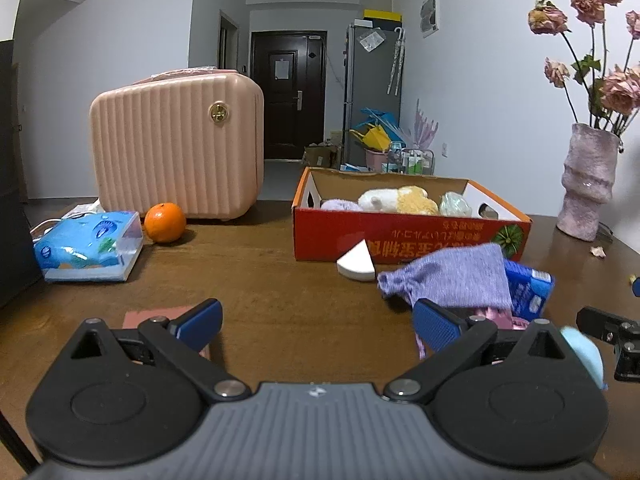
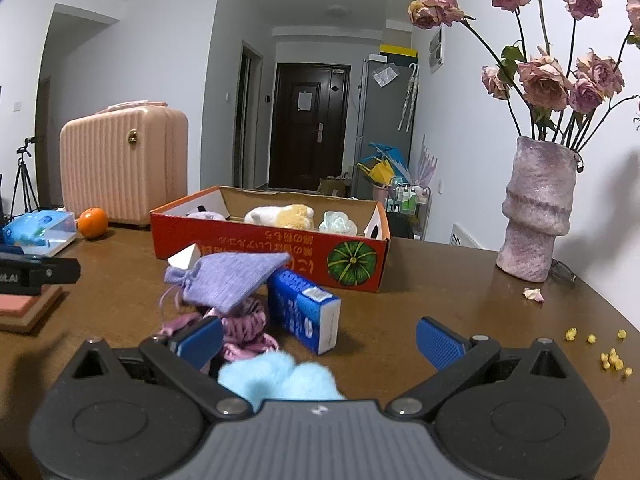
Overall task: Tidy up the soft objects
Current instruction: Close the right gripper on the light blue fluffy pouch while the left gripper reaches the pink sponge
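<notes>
Sorting is proceeding: both grippers, left gripper and right gripper, are hovering with fingers spread wide, empty. Purple pouch is lying just before the red box; next, judging, closing on it.
</notes>
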Demonstrator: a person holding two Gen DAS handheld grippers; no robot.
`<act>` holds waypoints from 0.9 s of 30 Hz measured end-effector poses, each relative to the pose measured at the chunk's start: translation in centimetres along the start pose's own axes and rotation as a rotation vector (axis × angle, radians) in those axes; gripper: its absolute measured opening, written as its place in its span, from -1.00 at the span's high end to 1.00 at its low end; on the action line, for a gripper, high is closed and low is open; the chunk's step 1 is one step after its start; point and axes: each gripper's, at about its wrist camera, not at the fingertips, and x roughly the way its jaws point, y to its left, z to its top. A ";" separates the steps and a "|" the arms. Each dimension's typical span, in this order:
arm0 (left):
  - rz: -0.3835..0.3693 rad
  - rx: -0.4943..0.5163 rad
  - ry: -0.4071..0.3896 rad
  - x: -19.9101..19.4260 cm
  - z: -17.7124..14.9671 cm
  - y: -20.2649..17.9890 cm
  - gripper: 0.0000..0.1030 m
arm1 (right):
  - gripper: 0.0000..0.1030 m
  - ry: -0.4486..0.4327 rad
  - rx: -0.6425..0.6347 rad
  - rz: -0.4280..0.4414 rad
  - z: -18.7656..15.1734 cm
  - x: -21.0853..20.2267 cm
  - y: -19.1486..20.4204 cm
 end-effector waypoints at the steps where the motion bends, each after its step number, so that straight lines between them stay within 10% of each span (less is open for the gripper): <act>1: -0.002 0.002 0.003 -0.4 -0.3 0.1 -1.00 | -1.00 0.002 0.000 0.001 -0.2 -0.3 0.1; 27: -0.033 0.028 0.012 -4.7 -1.7 2.1 -1.00 | -1.00 0.002 -0.063 0.017 -0.3 -1.7 2.1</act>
